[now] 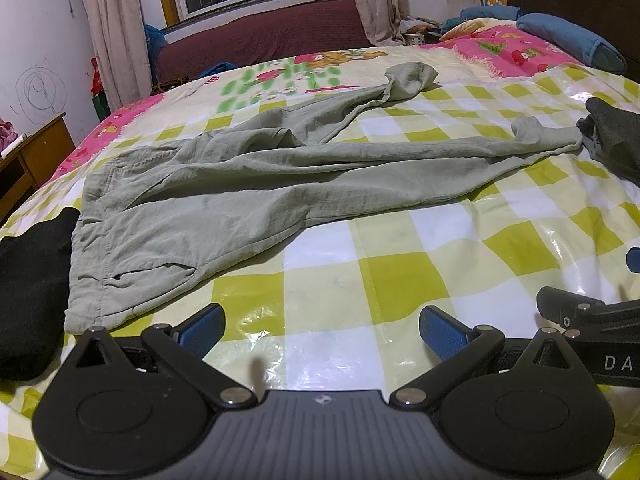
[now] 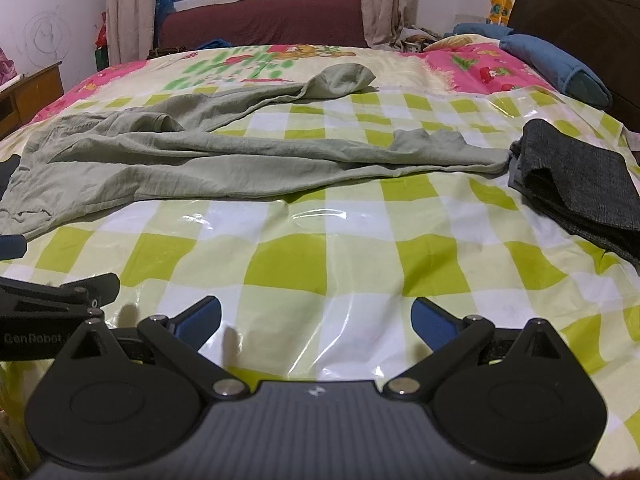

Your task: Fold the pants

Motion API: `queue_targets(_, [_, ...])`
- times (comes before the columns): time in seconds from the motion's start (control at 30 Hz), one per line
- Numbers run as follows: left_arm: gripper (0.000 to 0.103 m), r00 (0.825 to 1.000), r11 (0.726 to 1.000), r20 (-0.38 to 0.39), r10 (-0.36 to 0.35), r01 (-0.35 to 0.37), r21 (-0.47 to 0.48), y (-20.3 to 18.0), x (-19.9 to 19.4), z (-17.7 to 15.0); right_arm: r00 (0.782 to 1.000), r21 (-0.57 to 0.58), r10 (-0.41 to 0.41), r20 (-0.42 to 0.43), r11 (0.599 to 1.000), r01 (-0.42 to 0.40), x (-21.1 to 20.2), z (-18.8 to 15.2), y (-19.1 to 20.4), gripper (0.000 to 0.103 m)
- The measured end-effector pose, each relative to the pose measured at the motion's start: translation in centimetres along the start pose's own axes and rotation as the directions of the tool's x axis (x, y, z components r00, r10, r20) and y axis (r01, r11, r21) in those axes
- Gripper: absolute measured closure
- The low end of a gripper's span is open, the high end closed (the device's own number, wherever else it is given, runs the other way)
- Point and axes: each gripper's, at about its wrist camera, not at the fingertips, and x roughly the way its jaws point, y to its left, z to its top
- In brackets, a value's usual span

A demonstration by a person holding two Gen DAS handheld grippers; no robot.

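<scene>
Green pants [image 1: 224,184] lie unfolded across the bed [image 1: 360,272], waistband left. Left tool [image 1: 320,330] and right tool [image 2: 316,320] hover near, both spread wide, empty.

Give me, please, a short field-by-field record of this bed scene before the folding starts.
surface: checked sheet over a bed
pants: green pants spread unfolded, waist at left, legs splayed to the right
far leg: cuff bunched near the cartoon blanket
near leg: cuff touching the grey garment
other: black cloth by the waist
left gripper: open, empty
right gripper: open, empty
</scene>
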Motion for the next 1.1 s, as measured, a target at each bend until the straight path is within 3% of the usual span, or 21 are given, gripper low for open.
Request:
queue_targets(0.33, [0.0,1.0,1.0,0.005,-0.001,0.001,-0.013,0.4,-0.1,0.2,1.0,-0.011,0.008,-0.01,1.0,-0.008,0.0,0.6,0.3,0.002])
queue_targets(0.53, [0.0,0.999,0.997,0.033,0.012,-0.01,-0.075,3.6,-0.2,1.6,0.998,-0.083,0.065,0.015,0.994,-0.064,0.4,3.3,2.1,0.002])
queue_targets(0.63, [0.0,0.997,0.998,0.055,0.057,-0.055,-0.039,6.2,-0.2,1.6,0.993,-0.153,0.113,0.027,0.982,-0.107,0.9,4.9,4.1,0.002])
queue_targets(0.87, [0.0,0.992,0.989,0.003,0.129,-0.129,0.076,12.3,1.4,0.2,0.963,-0.389,0.268,0.026,0.89,-0.237,3.3,7.1,11.5,0.002])
queue_targets(1.1, [0.0,0.991,0.978,-0.04,0.13,-0.121,0.171,15.5,3.6,-1.5,0.938,-0.538,0.346,-0.024,0.787,-0.304,6.2,7.1,17.6,0.003])
